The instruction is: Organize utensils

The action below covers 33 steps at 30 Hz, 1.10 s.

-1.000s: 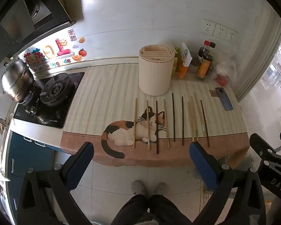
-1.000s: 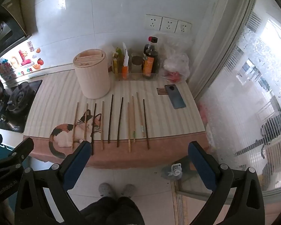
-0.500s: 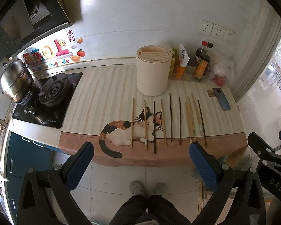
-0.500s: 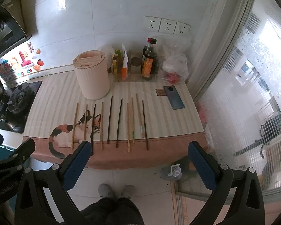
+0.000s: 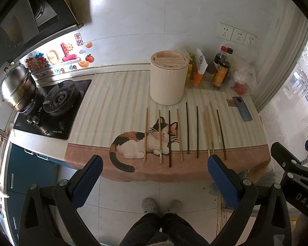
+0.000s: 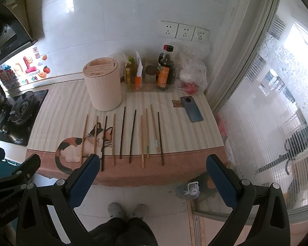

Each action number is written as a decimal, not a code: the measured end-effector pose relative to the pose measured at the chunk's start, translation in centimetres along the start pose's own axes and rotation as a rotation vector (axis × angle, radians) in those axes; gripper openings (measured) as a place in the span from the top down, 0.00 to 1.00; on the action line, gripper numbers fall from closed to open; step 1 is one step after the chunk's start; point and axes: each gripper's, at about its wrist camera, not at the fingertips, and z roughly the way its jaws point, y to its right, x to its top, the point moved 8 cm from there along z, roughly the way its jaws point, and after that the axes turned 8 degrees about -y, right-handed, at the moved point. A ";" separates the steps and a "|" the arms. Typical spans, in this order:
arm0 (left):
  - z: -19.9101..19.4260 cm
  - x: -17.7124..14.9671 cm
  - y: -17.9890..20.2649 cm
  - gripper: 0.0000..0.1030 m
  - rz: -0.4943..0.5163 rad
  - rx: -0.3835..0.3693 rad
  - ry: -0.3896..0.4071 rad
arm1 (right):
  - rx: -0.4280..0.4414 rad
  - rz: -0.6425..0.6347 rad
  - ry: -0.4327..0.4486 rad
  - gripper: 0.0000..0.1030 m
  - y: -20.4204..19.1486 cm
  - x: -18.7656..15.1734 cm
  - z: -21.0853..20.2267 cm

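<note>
Already, both grippers hung wide and empty off the desk (image 5: 246,165).
You risked scattering the thin wooden chopsticks (image 6: 123,132) beside the cream slotted holder (image 6: 103,86).

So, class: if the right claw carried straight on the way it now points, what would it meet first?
Probably the chopsticks laid out on the cat mat. The right claw, wide open, hangs above the floor just short of the counter edge. Depth is unclear, so it might reach the mat's front edge first.
</note>
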 end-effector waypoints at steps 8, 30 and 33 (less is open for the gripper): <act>-0.2 0.0 0.0 0.00 -0.002 0.000 0.003 | -0.002 0.000 0.002 0.00 0.0 -0.1 0.0; -1.1 1.0 -0.5 0.00 -0.009 -0.004 0.014 | -0.003 -0.005 0.015 0.00 -0.5 0.4 -0.6; -1.0 0.9 -0.5 0.00 -0.009 -0.004 0.015 | 0.000 -0.005 0.014 0.00 -0.6 0.6 -0.5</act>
